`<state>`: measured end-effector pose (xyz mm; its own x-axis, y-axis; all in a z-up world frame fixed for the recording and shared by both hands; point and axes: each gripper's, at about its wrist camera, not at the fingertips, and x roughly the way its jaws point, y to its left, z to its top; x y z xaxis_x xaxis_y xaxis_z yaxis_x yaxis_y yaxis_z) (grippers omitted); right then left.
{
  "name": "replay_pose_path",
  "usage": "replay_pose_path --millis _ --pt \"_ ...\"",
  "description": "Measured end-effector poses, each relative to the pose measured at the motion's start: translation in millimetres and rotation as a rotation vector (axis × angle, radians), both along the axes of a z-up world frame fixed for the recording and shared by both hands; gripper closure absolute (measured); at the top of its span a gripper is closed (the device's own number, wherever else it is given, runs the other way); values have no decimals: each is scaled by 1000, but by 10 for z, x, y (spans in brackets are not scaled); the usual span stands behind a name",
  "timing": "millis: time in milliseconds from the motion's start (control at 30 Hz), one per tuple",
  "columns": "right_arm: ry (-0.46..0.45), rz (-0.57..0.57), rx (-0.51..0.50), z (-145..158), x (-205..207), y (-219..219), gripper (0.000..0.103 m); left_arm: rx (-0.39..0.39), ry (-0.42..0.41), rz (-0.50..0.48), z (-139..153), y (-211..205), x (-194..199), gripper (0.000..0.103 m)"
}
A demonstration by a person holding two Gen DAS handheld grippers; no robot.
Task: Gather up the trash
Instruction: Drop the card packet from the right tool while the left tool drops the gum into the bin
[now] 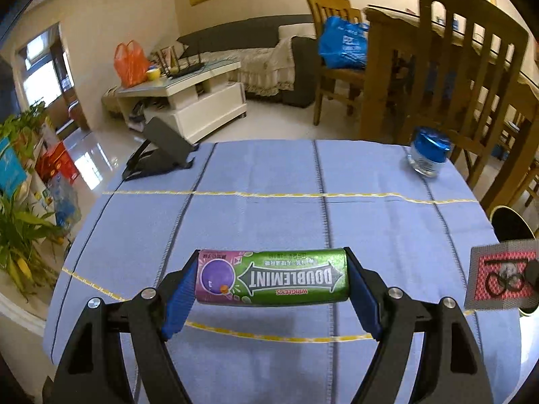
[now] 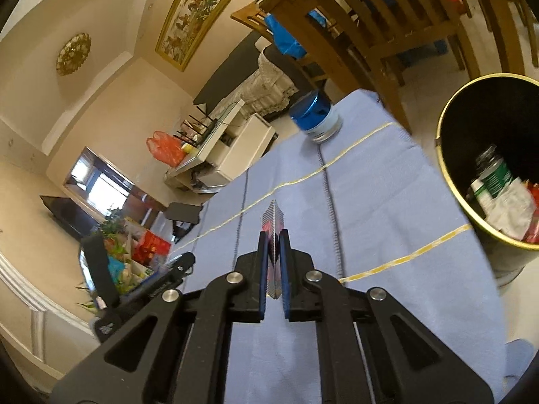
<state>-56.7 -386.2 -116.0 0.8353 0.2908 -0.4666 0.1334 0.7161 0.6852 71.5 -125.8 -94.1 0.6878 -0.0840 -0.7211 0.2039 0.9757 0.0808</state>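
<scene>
A green and purple Doublemint gum can [image 1: 286,277] lies sideways between the blue pads of my left gripper [image 1: 273,262], which is shut on its two ends and holds it above the blue tablecloth [image 1: 262,175]. My right gripper [image 2: 274,235] is shut on a flat red and grey sachet [image 2: 274,213], seen edge-on there. The same sachet [image 1: 502,276] shows its face at the right edge of the left wrist view. A black bin with a gold rim [image 2: 446,168] stands to the right beside the table, with several wrappers and a bottle inside.
A blue-lidded glass jar [image 1: 429,155] stands at the far right corner of the cloth. A black folding stand [image 1: 161,148] sits at the far left corner. Wooden chairs [image 1: 471,77] crowd the far right; the bin's rim [image 1: 505,213] shows below them.
</scene>
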Motion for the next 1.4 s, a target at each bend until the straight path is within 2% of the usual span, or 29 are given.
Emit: replay_pose_path --millis 100,200,333,400,533,667,733,800,867,967,1067,1200,1267,1367,1400 --pt "-14 -31 -36 54 -51 -130 97 15 -8 -32 25 -158 -42 26" --pt "-21 -111 -91 125 -126 -356 97 24 -12 -66 35 -310 -89 26" --pt "1 -288 -287 264 -252 -680 97 41 -17 -117 39 -581 -179 26" --pt "30 -349 -333 240 -299 -844 97 47 -16 -148 34 -739 -229 26" --pt "91 -436 -280 27 -363 -1199 97 62 -23 -218 18 -1099 -369 26" --pt "119 -473 -233 -105 -376 -1364 97 74 -24 -304 -1 -1525 -521 26" --pt "138 -512 -228 -115 -416 -1455 86 76 -19 -346 -15 -1716 -578 26" --pt "171 -554 -187 -182 -504 -1589 41 77 -18 -403 -23 -1978 -651 26" --pt "124 -612 -97 -214 -699 -1735 38 71 -18 -452 -23 -2195 -716 26" --pt "56 -685 -63 -175 -925 -1824 27 64 -16 -521 -36 -2534 -814 26" --pt "16 -754 -32 -189 -1119 -1913 25 66 -12 -568 -72 -2773 -911 26" --pt "-23 -847 15 -216 -1377 -2027 16 74 11 -632 -155 -3104 -981 26" --pt "-42 -885 26 -208 -1508 -2047 14 70 44 -698 -202 -3290 -990 26" --pt "-57 -918 31 -212 -1615 -2079 12 85 12 -726 -195 -3373 -1050 24" --pt "-55 -922 29 -219 -1638 -2091 12 88 -5 -730 -184 -3363 -1068 19"
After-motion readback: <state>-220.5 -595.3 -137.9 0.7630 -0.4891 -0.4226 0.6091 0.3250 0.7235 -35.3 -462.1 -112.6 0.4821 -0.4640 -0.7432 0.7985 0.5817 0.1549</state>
